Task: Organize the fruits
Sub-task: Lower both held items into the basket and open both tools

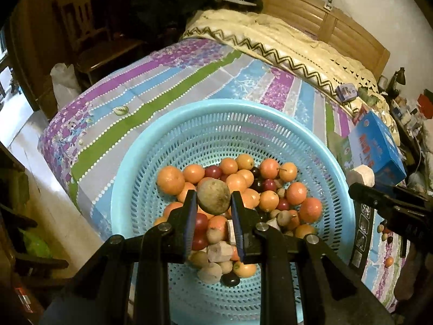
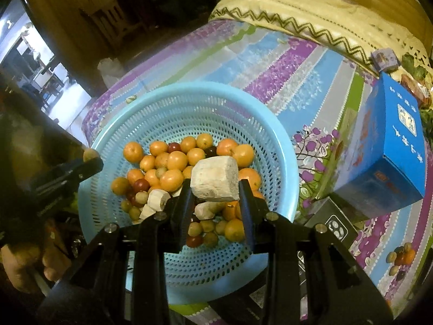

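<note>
A light blue perforated basket sits on the striped bedspread and holds a heap of oranges, dark red plums and pale chunks. My left gripper is shut on a round brownish-green fruit just above the heap. My right gripper is shut on a pale white cylindrical chunk, also over the basket. The right gripper shows at the right edge of the left wrist view with its chunk. The left gripper shows at the left of the right wrist view.
A blue carton and a dark box lie right of the basket. A few loose fruits rest on the bedspread at far right. A folded cream blanket lies behind. A wooden chair stands beyond the bed's left edge.
</note>
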### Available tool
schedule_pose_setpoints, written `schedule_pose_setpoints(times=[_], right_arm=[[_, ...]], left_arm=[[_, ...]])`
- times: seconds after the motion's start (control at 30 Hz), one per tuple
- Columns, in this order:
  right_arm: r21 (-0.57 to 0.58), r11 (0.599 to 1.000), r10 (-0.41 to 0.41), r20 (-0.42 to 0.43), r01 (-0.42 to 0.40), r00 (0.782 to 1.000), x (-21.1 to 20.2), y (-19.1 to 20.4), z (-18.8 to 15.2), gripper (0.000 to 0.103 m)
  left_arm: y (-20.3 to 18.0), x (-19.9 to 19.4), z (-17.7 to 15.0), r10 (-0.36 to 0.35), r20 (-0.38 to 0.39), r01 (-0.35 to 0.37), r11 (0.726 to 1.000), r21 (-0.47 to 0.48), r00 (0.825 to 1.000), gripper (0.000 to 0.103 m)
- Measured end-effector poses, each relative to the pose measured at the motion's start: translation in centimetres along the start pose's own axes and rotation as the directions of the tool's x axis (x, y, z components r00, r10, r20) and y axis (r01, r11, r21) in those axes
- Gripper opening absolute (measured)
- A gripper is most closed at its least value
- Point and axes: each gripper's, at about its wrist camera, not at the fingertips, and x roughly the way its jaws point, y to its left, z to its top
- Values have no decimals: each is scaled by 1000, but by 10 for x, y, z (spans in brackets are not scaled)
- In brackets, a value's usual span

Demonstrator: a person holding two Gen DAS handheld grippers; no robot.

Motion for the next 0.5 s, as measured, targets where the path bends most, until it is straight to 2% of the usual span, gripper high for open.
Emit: schedule_pose_setpoints(times=[0.5], right_arm=[[0, 1000, 3, -24, -3, 1000, 5, -3, 4, 34]], left_arm=[[3, 11, 2, -2, -31, 2, 1000, -4, 1000, 25]])
